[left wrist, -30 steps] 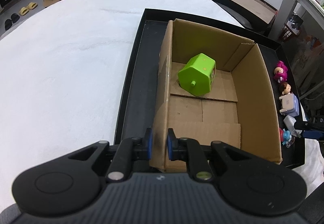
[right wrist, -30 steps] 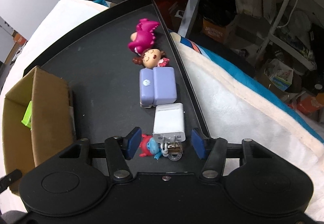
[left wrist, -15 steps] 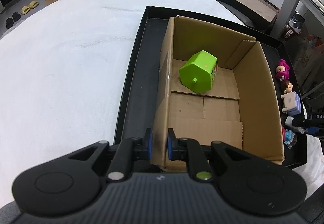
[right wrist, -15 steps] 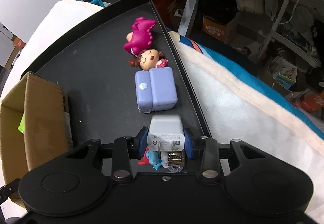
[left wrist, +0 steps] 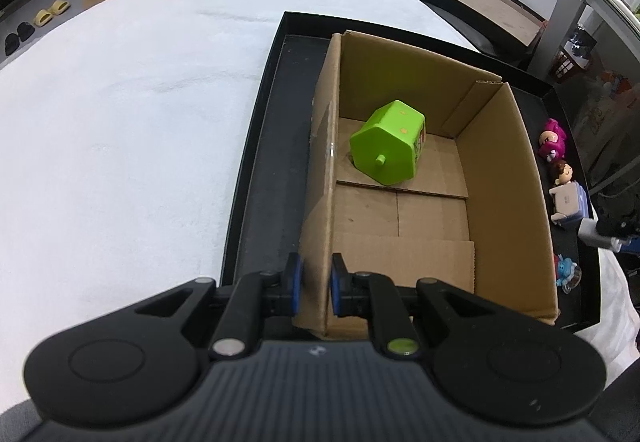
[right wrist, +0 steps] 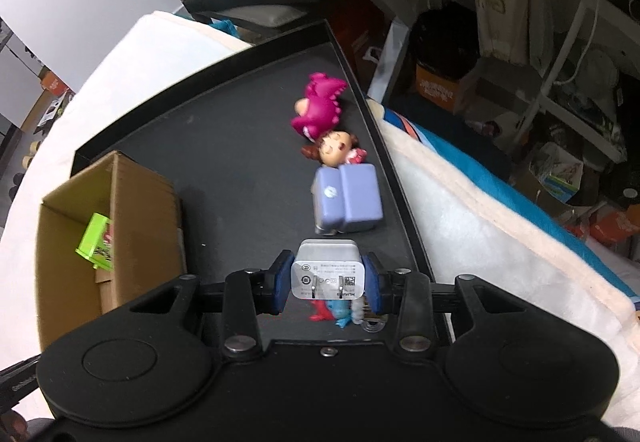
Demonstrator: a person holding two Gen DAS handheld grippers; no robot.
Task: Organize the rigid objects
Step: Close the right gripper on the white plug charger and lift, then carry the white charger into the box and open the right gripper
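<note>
Both pads of the right gripper [right wrist: 326, 284] now clamp the charger [right wrist: 327, 274] (previously loose).

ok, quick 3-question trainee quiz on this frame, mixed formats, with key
1. True or false: the left gripper is clamped on a wall of the cardboard box.
2. What is the right gripper shut on? A) purple charger B) white charger C) pink figure
3. Fill in: the only thing inside the box is a ___ toy house.

Key:
1. True
2. B, the white charger; the purple charger and pink figure lie on the black tray.
3. green: the green toy house.
</note>
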